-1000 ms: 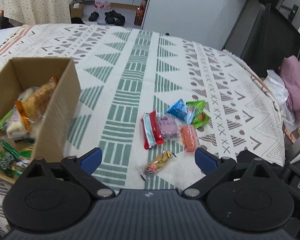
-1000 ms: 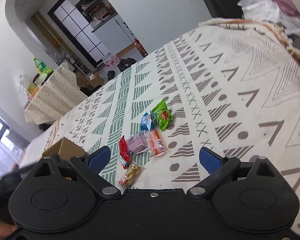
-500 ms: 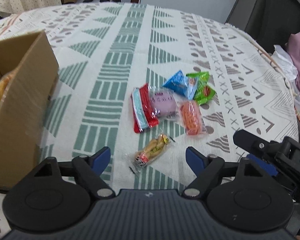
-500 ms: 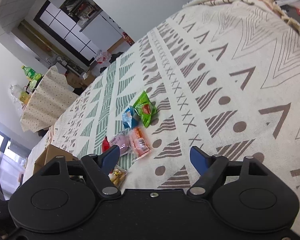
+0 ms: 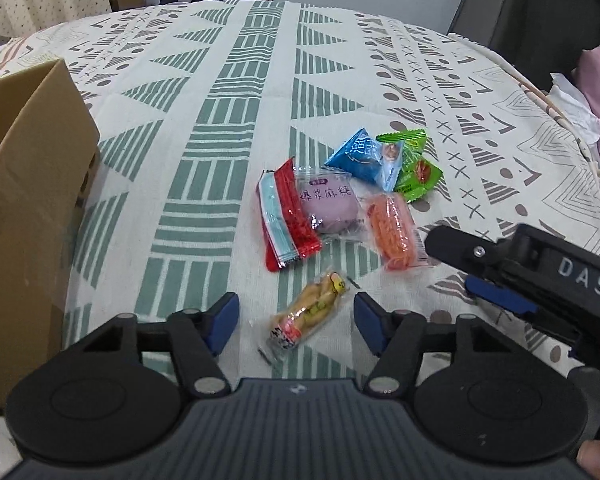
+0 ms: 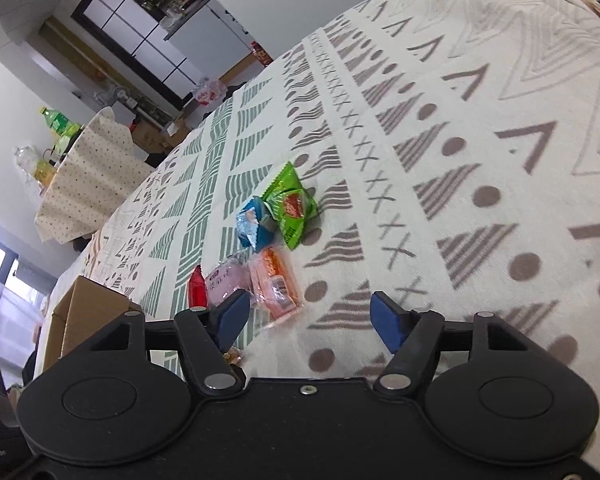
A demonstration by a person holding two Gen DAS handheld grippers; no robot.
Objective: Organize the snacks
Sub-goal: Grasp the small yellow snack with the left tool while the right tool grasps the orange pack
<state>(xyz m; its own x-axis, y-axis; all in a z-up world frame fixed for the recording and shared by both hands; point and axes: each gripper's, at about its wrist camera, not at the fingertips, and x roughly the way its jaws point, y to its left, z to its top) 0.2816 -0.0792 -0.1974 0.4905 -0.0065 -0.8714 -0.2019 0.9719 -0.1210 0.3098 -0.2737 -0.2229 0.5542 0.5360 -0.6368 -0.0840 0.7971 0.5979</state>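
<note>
right gripper [image 6: 308, 316] jaws apart | orange snack [image 6: 276, 284] at 11 o'clock of it | cardboard box [image 6: 84, 320] at 9 o'clock

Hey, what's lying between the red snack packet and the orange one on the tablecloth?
The purple mochi packet lies between the red packet and the orange packet, touching both; the left wrist view shows it best.

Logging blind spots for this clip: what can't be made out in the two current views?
- Cardboard box contents: left wrist view, hidden by its near wall and cut by the frame's left edge.
- Yellow snack packet: right wrist view, almost wholly hidden behind the right hand-held gripper.
- Red packet: right wrist view, only its tip shows.
- Print on the green packet: right wrist view, too blurred to read.
</note>
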